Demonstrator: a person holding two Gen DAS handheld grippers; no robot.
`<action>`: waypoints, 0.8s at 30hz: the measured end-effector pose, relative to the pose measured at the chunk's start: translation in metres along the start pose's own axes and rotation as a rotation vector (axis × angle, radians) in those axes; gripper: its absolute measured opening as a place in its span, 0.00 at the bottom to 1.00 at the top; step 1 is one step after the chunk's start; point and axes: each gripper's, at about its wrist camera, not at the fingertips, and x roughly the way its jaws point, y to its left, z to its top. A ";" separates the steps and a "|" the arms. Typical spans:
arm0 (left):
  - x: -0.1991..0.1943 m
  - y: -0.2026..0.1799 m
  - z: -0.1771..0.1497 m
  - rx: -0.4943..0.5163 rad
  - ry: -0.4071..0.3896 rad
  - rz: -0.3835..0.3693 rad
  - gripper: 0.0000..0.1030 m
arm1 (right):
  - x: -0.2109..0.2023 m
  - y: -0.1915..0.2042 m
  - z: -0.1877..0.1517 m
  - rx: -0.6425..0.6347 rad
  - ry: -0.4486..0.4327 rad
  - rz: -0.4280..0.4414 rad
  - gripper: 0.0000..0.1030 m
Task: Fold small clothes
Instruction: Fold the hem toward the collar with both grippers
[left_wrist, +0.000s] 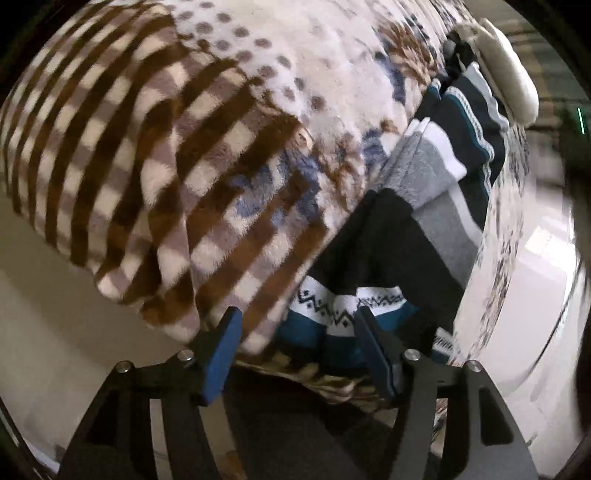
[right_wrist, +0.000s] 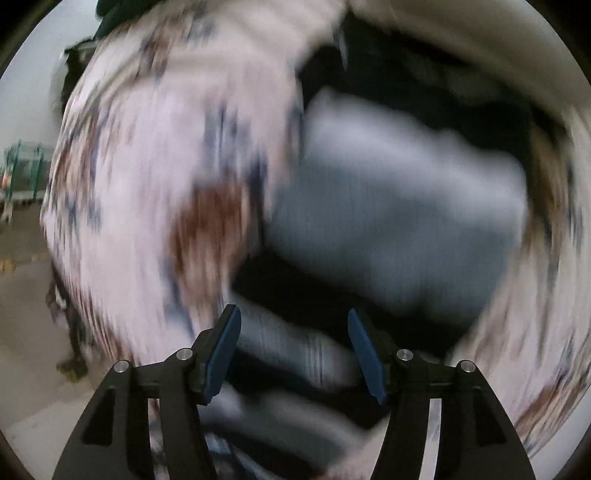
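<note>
The socks (left_wrist: 417, 206) lay in a strip on the fleece blanket (left_wrist: 192, 122), spread flat for folding; the left gripper (left_wrist: 295, 332) and right gripper (right_wrist: 293, 341) both hung partly open, holding nothing

Left hand-held gripper (left_wrist: 297, 332) and right hand-held gripper (right_wrist: 293, 332), both angled downward, jaws apart, empty.

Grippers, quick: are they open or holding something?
Left gripper: open, holding nothing, over the striped sock.
Right gripper: open, holding nothing.
</note>
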 end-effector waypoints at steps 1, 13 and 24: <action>-0.002 -0.002 -0.002 -0.036 -0.006 -0.027 0.59 | 0.011 -0.002 -0.033 0.003 0.024 0.000 0.60; 0.007 -0.028 -0.008 0.006 0.034 0.123 0.58 | 0.140 -0.032 -0.285 0.171 0.223 0.079 0.59; 0.018 -0.021 -0.016 -0.193 -0.024 -0.104 0.07 | 0.099 -0.092 -0.297 0.316 0.081 0.235 0.60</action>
